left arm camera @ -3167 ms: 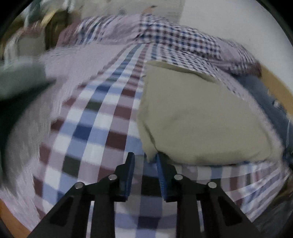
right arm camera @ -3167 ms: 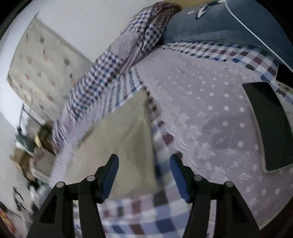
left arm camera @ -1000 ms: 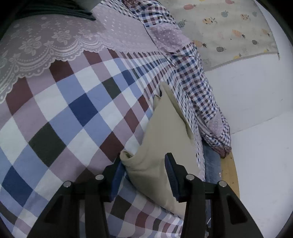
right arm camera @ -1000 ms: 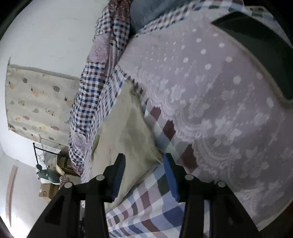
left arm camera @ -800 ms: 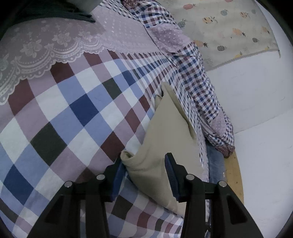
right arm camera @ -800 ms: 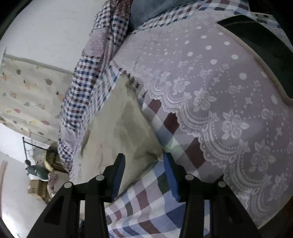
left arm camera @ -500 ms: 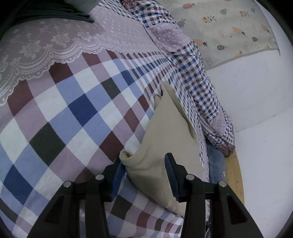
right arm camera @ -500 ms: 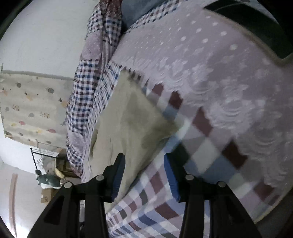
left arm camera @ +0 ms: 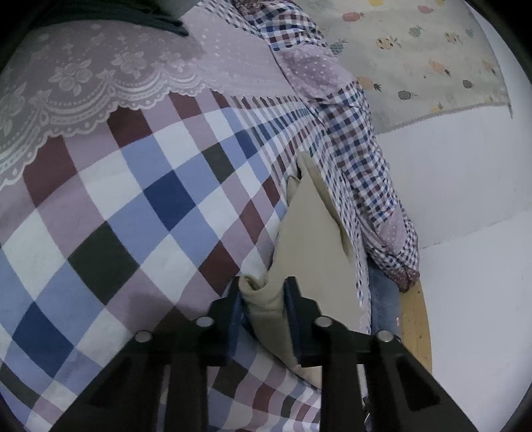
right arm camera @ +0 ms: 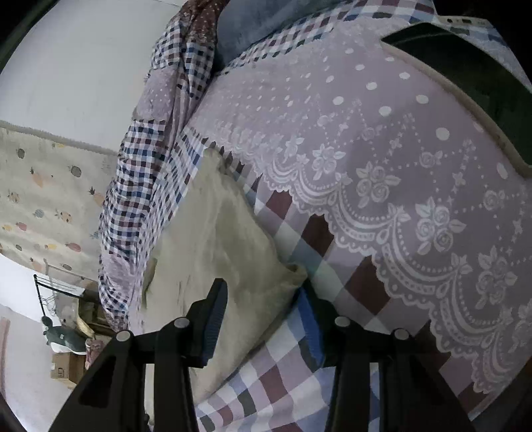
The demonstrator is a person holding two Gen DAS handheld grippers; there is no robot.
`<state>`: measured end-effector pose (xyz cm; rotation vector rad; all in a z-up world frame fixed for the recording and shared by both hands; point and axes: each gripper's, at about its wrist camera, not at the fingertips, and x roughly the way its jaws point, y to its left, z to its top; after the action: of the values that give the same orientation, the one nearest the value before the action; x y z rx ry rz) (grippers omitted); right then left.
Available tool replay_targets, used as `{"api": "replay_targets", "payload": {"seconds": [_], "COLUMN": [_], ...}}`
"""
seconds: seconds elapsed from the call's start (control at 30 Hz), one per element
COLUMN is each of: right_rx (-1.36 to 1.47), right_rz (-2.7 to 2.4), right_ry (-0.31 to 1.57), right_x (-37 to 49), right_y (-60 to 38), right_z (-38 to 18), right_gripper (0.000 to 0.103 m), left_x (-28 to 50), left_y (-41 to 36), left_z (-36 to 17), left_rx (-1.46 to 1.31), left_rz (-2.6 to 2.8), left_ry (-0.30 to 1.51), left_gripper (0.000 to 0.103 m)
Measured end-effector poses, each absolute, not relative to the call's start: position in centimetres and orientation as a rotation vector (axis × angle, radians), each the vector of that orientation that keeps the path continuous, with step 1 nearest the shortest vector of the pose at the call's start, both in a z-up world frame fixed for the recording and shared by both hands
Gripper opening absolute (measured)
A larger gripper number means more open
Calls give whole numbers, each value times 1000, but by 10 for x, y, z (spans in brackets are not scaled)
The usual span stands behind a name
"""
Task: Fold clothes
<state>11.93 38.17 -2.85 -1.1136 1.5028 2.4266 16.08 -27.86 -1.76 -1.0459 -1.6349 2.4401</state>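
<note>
A folded beige garment (left arm camera: pixel 309 239) lies on a checked bedspread (left arm camera: pixel 139 212), close to the bed's edge. One near corner of it sits bunched between the pads of my left gripper (left arm camera: pixel 262 299), whose jaws are closing and pinch the cloth. In the right wrist view the other near corner of the beige garment (right arm camera: pixel 216 239) lies between the fingers of my right gripper (right arm camera: pixel 262 305). That gripper stands open astride the corner, its right finger down on the bedspread (right arm camera: pixel 292 372) beside the cloth.
A lilac lace cloth (right arm camera: pixel 382 172) covers the bedspread beyond the garment, with a dark flat device (right arm camera: pixel 482 76) on it. A small-check quilt (left arm camera: pixel 359 159) and blue denim (right arm camera: pixel 246 26) are bunched along the wall side. A fruit-print mat (left arm camera: pixel 425 56) hangs on the wall.
The left jaws have narrowed onto the garment's corner, which now bunches between the pads. The right gripper has tilted a little, its jaws still astride the other corner.
</note>
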Motion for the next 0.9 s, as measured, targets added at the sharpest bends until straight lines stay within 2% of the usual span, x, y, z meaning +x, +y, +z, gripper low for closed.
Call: {"api": "replay_targets", "payload": {"seconds": [0.17, 0.2, 0.23, 0.27, 0.5, 0.73, 0.9], "right_rx": [-1133, -1145, -1158, -1162, -1004, -934, -900], "right_rz": [2453, 2470, 2487, 2493, 2621, 2645, 2652], "right_ry": [1452, 1438, 1424, 1433, 1385, 1451, 1443], "right_x": [111, 109, 107, 107, 131, 166, 200], "right_y": [377, 376, 374, 375, 381, 397, 413], "right_z": [-29, -28, -28, -28, 5, 30, 40], "right_gripper": [45, 26, 12, 5, 1, 0, 1], "left_x": [162, 163, 164, 166, 183, 237, 243], "left_y": [-282, -282, -283, -283, -284, -268, -272], "left_z": [-20, -19, -17, -15, -2, 37, 6], "left_rx": [-1005, -988, -969, -944, -800, -578, -795], "left_rz": [2412, 2407, 2405, 2398, 2310, 2289, 2269], "left_ry": [-1671, -1677, -1678, -1681, -1735, -1634, -1754], "left_gripper": [7, 7, 7, 6, 3, 3, 3]}}
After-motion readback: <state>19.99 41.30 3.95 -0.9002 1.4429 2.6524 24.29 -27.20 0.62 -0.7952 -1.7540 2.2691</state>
